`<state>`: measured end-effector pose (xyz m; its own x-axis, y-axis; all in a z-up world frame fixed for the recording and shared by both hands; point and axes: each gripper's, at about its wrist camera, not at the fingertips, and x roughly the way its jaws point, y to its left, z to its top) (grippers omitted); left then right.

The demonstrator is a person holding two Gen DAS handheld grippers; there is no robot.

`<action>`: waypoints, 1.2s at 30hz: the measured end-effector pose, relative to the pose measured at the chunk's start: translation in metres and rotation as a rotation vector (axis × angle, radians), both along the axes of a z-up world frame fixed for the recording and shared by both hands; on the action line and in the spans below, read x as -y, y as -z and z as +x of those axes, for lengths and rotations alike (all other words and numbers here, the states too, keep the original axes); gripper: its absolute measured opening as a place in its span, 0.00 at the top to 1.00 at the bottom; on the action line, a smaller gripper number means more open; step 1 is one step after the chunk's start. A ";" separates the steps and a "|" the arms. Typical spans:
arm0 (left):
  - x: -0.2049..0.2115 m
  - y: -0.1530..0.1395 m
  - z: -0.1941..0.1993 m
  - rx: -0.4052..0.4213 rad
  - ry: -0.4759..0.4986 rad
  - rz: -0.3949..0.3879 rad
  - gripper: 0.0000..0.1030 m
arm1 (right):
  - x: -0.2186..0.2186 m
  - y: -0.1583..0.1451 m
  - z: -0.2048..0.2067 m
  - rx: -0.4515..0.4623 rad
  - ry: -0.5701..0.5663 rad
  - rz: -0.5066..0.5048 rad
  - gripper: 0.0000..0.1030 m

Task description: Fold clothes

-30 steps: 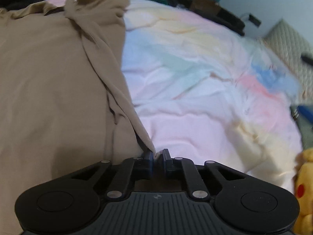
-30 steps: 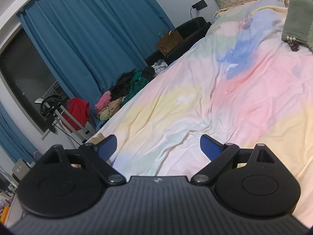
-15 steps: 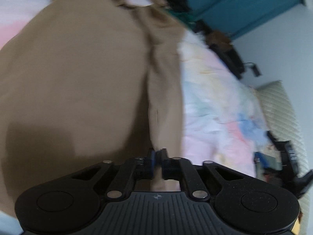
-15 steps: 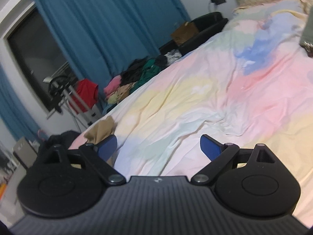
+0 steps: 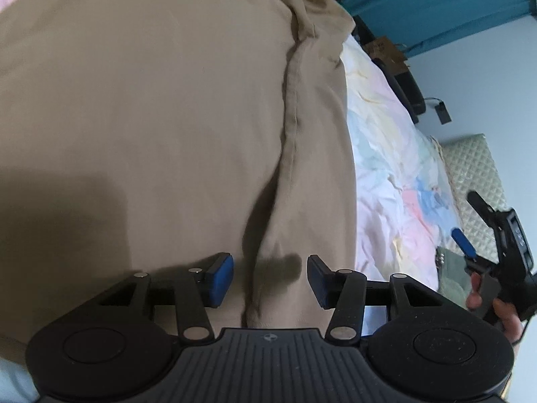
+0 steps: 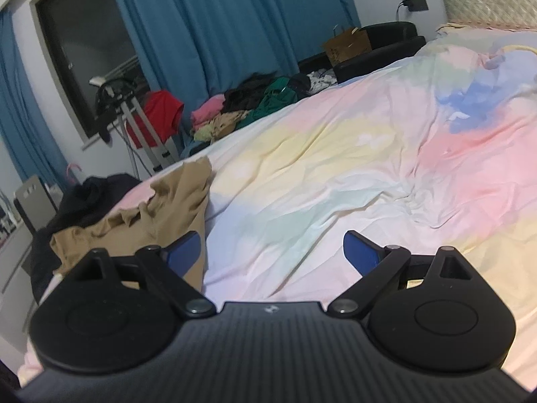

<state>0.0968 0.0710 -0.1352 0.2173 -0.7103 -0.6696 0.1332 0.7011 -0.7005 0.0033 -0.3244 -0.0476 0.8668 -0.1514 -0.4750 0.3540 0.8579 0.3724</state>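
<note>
A tan garment (image 5: 151, 117) lies spread flat on the pastel bedsheet (image 5: 396, 174), with a folded strip along its right edge. My left gripper (image 5: 270, 280) is open just above that folded strip, holding nothing. My right gripper (image 6: 272, 252) is open and empty above the sheet; the garment's far end (image 6: 161, 208) shows at its lower left. The right gripper also shows in the left wrist view (image 5: 483, 252) at the far right, held by a hand.
A pile of mixed clothes (image 6: 255, 104) lies past the bed's far side under blue curtains (image 6: 228, 20). A red garment on a rack (image 6: 157, 117) and a dark clothes heap (image 6: 87, 194) stand left. A quilted headboard (image 5: 476, 174) and green item (image 5: 453, 268) are right.
My left gripper was shut on the garment's edge, carried it over onto the garment, and has now opened and let go. The right gripper stayed open and turned slightly left.
</note>
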 end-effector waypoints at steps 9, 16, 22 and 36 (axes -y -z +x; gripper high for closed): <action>0.025 -0.004 -0.011 0.059 0.105 0.008 0.93 | -0.018 0.002 0.007 -0.036 -0.055 -0.033 0.09; 0.030 -0.020 -0.018 0.114 0.133 0.084 0.98 | -0.032 0.001 0.009 -0.047 -0.104 -0.083 0.09; 0.034 -0.031 -0.032 0.154 0.058 0.214 0.98 | -0.043 -0.001 0.010 -0.050 -0.151 -0.121 0.09; 0.056 -0.111 -0.020 0.541 -0.014 0.415 0.29 | -0.068 -0.016 0.021 0.028 -0.242 -0.129 0.09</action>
